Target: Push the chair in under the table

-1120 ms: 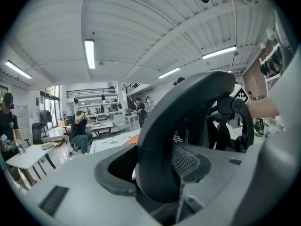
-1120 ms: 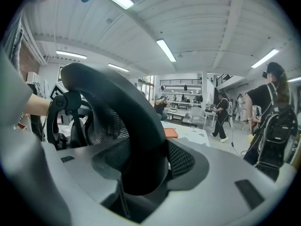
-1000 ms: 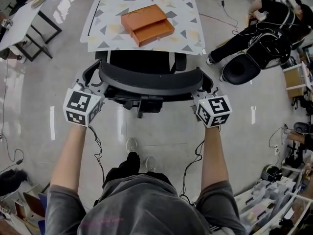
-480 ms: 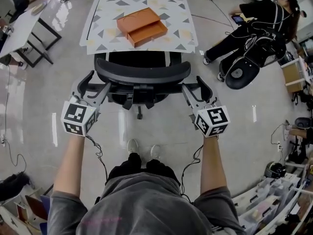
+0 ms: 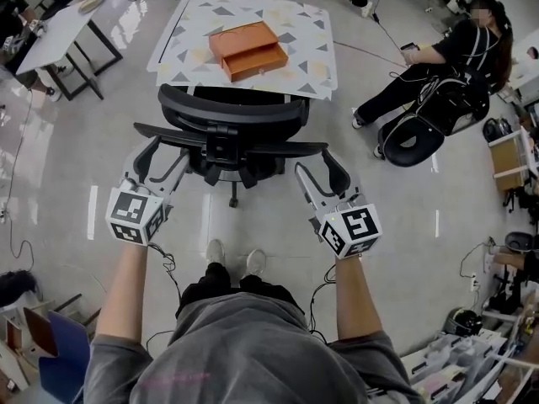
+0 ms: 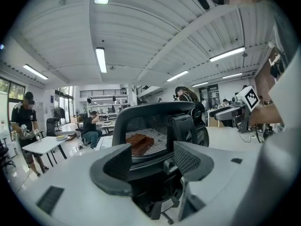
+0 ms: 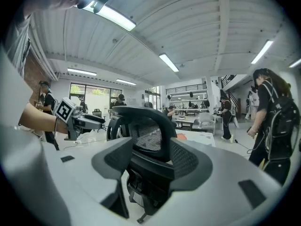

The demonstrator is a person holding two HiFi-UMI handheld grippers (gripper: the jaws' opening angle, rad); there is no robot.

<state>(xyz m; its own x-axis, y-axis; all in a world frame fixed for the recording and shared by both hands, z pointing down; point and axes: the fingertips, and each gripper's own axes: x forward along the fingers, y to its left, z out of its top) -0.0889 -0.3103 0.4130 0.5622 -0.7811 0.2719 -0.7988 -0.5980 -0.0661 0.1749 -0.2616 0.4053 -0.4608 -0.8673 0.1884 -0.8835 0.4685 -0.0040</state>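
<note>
The black office chair (image 5: 232, 116) stands with its seat under the near edge of the patterned table (image 5: 320, 57), its mesh backrest facing me. An orange box (image 5: 248, 49) lies on the tabletop. My left gripper (image 5: 160, 158) is open, drawn back from the chair's left side and touching nothing. My right gripper (image 5: 320, 169) is open too, clear of the right armrest. In the left gripper view the chair (image 6: 150, 126) fills the space beyond the empty gripper (image 6: 153, 163). The right gripper view shows the chair (image 7: 146, 131) past the empty gripper (image 7: 150, 161).
A person (image 5: 429, 57) sits on the floor at the right beside a tipped black chair (image 5: 417, 129). A white side table (image 5: 59, 32) stands at the far left. Cables run over the glossy floor. My feet (image 5: 232, 259) are just behind the chair. Boxes and clutter (image 5: 472, 352) fill the lower right.
Both grippers left the ends of the chair's backrest and drew back toward me. The chair now stands away from them, up against the table.
</note>
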